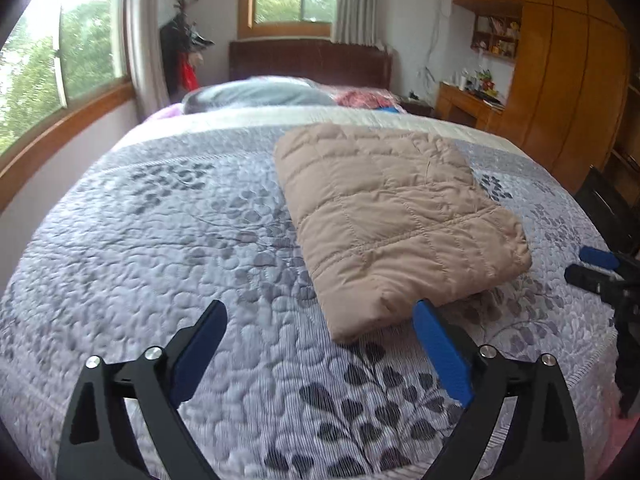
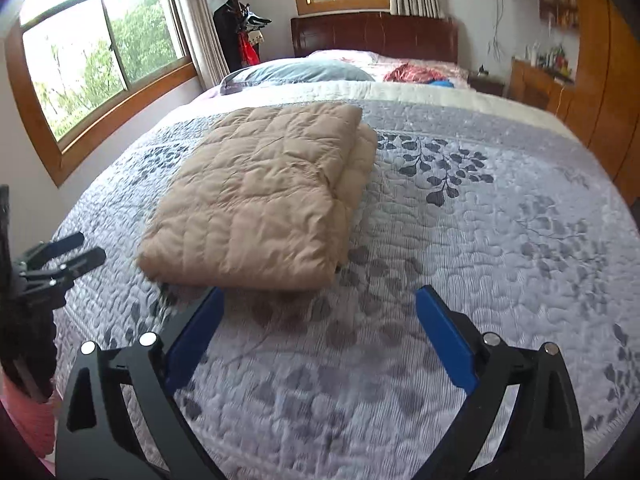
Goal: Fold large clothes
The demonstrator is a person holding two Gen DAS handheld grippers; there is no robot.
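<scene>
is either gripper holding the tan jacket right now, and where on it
Nothing is held. The left gripper and the right gripper are both open over the bedspread, and the folded tan jacket lies free beyond their fingers.

Each gripper (image 1: pixel 320 312): 2 black arms, blue pads (image 1: pixel 442 354), apparently silver screws.

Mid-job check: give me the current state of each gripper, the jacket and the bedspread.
left gripper: open, empty, above the bedspread near the jacket's front edge.
right gripper: open, empty.
tan quilted jacket: folded into a compact rectangle, lying flat.
bedspread: spread flat over the bed.
</scene>
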